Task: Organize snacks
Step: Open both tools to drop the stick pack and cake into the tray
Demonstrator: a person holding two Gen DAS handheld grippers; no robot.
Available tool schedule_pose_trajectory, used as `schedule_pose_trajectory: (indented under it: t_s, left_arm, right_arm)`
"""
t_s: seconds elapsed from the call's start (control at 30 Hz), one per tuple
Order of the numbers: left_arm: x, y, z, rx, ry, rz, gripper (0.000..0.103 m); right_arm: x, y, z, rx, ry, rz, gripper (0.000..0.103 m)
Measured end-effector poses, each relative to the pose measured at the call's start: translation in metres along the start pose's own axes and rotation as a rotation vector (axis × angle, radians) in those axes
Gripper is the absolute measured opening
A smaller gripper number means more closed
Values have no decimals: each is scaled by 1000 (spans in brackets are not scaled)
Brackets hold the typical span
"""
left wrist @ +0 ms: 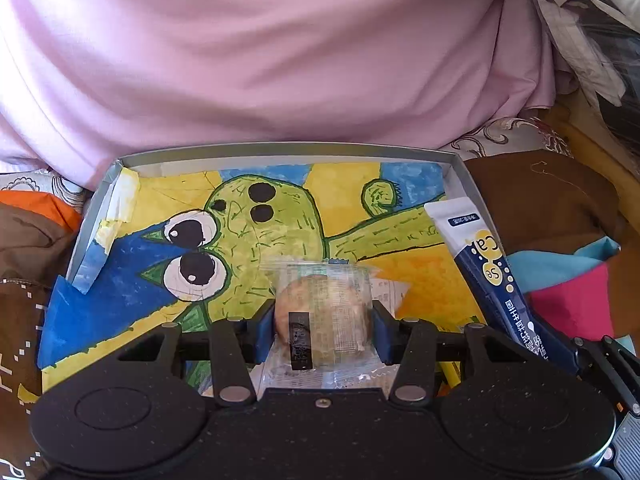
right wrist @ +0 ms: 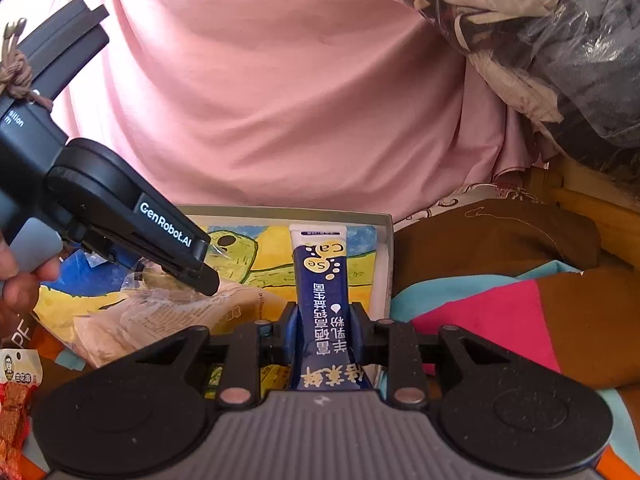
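The left claw (left wrist: 324, 330) is closed on a wrapped round cake (left wrist: 320, 312), with one blue pad on each side of the cake itself, and it holds the cake low over the shallow box (left wrist: 288, 151), near the front middle of it. The floor of the box is covered by a painted cactus picture (left wrist: 256, 216). The right claw (right wrist: 324, 336) is closed on a long blue and white powder sachet (right wrist: 324, 280); its pads press the lower half of the sachet, and the white upper end points to the far right corner of the box, close along the right wall.

The cake looks light and crumbly, and its clear wrapper is thin and slippery, with loose sealed ends. I judge that the best hold is across the body of the cake with mild pressure, as it is now, because a strong squeeze could break it and a hold on the wrapper end could slip. The sachet is flat, light and fairly soft, so it may bend above the pads; a hold near its middle keeps it straighter.

In the right wrist view a red snack packet (right wrist: 16, 392) lies outside the box on the left, on the coloured bedding (right wrist: 500, 320)
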State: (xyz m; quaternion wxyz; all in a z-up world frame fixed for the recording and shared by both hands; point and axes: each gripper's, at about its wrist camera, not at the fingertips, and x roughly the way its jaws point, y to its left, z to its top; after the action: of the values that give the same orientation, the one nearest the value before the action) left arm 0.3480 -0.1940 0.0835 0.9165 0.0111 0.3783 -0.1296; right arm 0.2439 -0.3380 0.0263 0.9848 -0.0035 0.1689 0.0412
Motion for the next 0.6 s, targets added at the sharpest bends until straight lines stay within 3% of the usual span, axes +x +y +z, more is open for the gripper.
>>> schedule_pose_trajectory:
  t_s: [0.17, 0.27, 0.3, 0.43, 0.5, 0.6]
  left_arm:
    - [1, 1, 0, -15, -5, -5, 52]
    - [1, 4, 0, -47, -7, -30, 64]
    - [-1, 6, -1, -62, -10, -40, 67]
    - [-7, 11, -2, -100, -19, -56, 73]
    - [-13, 14, -3, -114, -37, -55, 82]
    - [-24, 21, -5, -129, -73, -52, 88]
  right_arm:
    - [5, -4, -1, 24, 24, 5, 34]
    - [4, -3, -1, 20, 15, 4, 39]
    - [3, -3, -1, 17, 11, 3, 47]
    - [-2, -1, 0, 11, -16, -3, 61]
    - [-6, 0, 1, 6, -35, -7, 71]
    - [-15, 3, 5, 2, -65, -8, 84]
